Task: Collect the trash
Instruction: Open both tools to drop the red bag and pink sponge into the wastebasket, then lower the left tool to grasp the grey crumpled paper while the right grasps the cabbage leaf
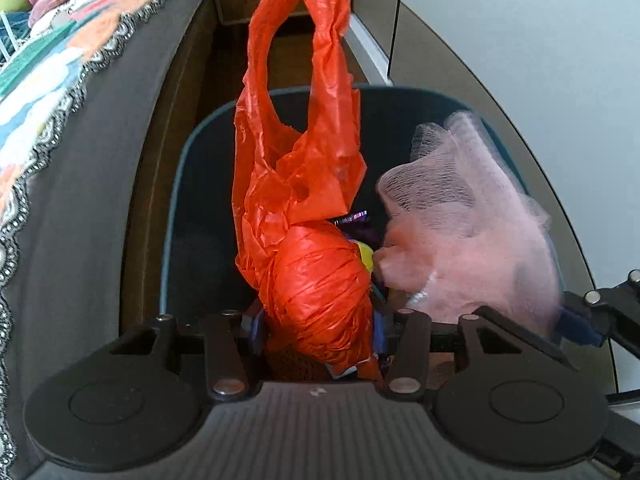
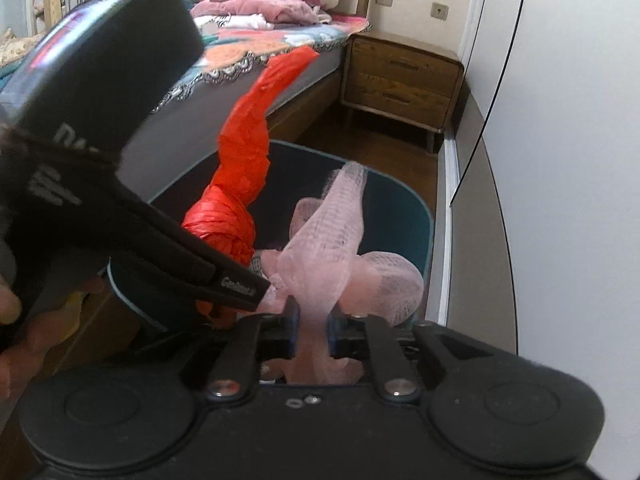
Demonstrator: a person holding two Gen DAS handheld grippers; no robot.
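Left tool (image 1: pixel 318 332): I clamp the red bag (image 1: pixel 308 200) above the bin (image 1: pixel 192 184).
Right tool (image 2: pixel 312 320): I pinch the pink net (image 2: pixel 340 248).
Handling: both light, limp, slippery; I hold bunched folds.

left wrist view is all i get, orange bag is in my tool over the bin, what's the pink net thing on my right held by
Observer: The right tool holds it; its fingers are shut on the pink net, above the bin.
Operator: anything past the bin i can't see
Observer: A wooden nightstand with two drawers stands beyond it, beside the bed.
Operator: does my orange bag touch the net
Observer: From the right wrist view the orange bag rises left of the net; near the bottom they look close, but the left tool's body hides whether they touch.
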